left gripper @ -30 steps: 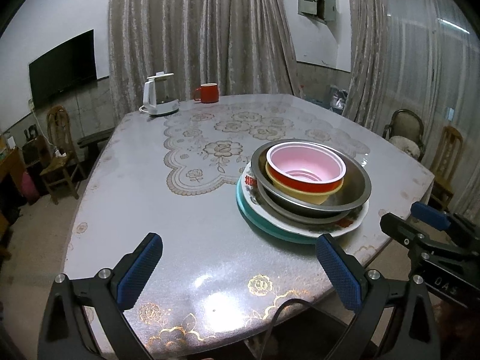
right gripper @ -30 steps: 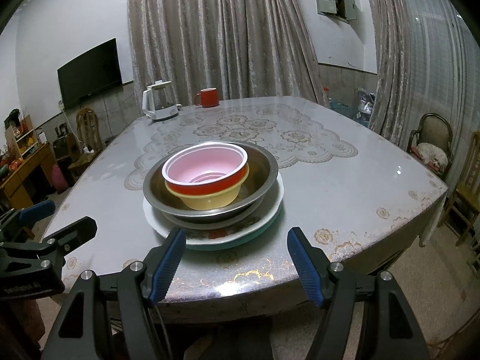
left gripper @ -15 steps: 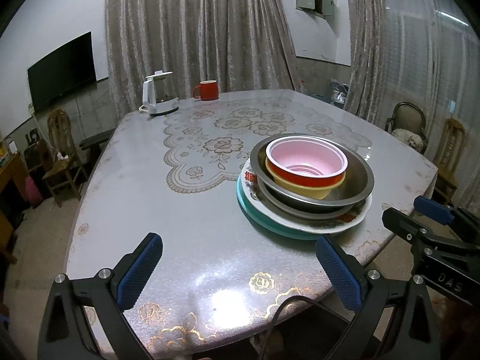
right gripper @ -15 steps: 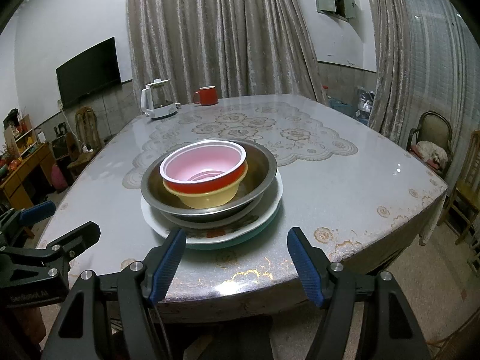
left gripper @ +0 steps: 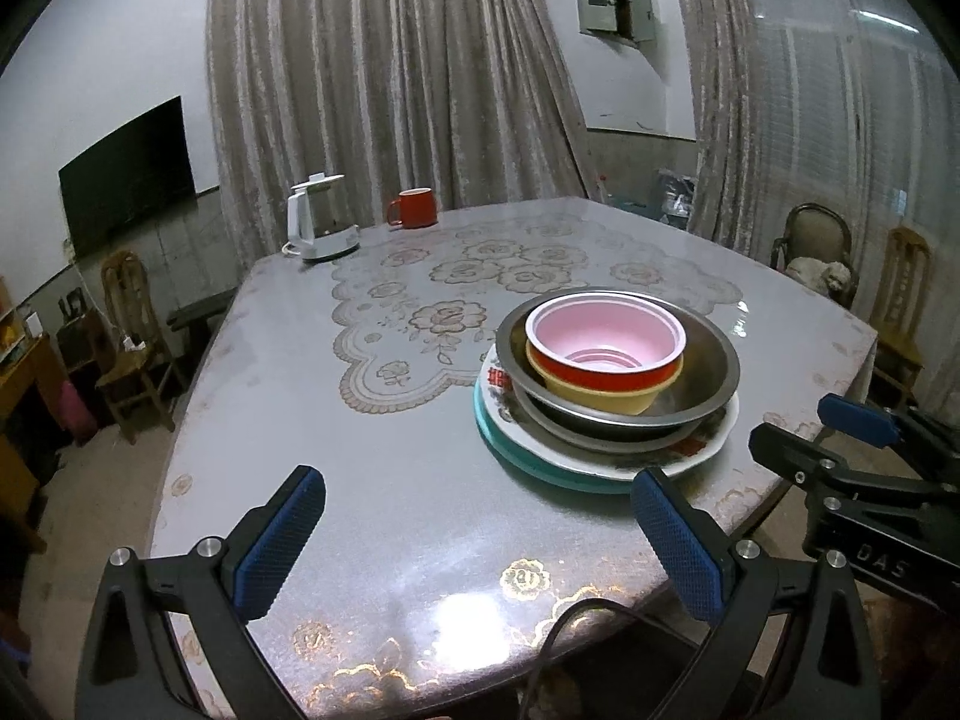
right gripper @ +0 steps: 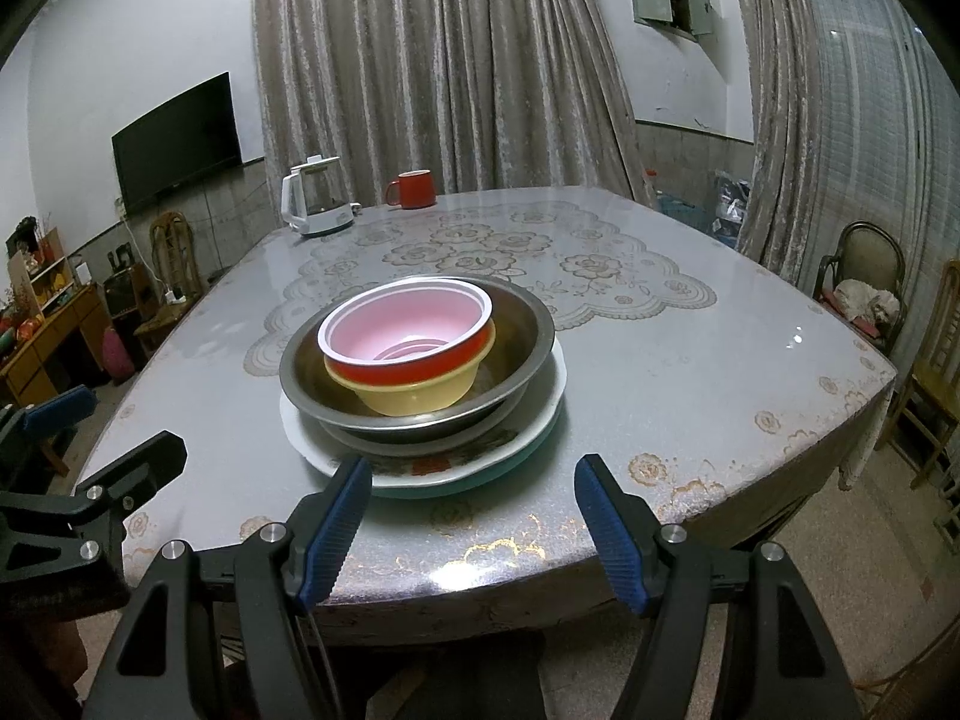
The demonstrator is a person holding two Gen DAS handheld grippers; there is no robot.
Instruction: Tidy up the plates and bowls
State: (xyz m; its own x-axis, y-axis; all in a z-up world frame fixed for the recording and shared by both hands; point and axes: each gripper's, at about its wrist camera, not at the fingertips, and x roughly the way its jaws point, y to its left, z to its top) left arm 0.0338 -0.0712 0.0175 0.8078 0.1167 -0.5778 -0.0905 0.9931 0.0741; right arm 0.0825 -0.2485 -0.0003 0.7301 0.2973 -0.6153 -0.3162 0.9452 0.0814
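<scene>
While both grippers are hovering at the near edge of the table (left gripper: 288,420), the dishes are sitting in a single stack on the tabletop, ahead of the right gripper (right gripper: 468,525) and ahead and to the right of the left gripper (left gripper: 474,540). From the bottom up, a teal plate (right gripper: 528,453) is carrying a white plate (right gripper: 555,387), a steel bowl (right gripper: 528,330) is nesting on that, a yellow bowl (right gripper: 420,399) is sitting inside the steel bowl, and a red bowl (right gripper: 408,330) with a pink interior is resting in the yellow bowl. Both grippers are holding their blue-padded fingers spread apart with nothing between them, and neither is touching the stack. At the far edge, a white kettle (left gripper: 315,219) and a red mug (left gripper: 414,208) are standing near each other, well apart from the stack.
</scene>
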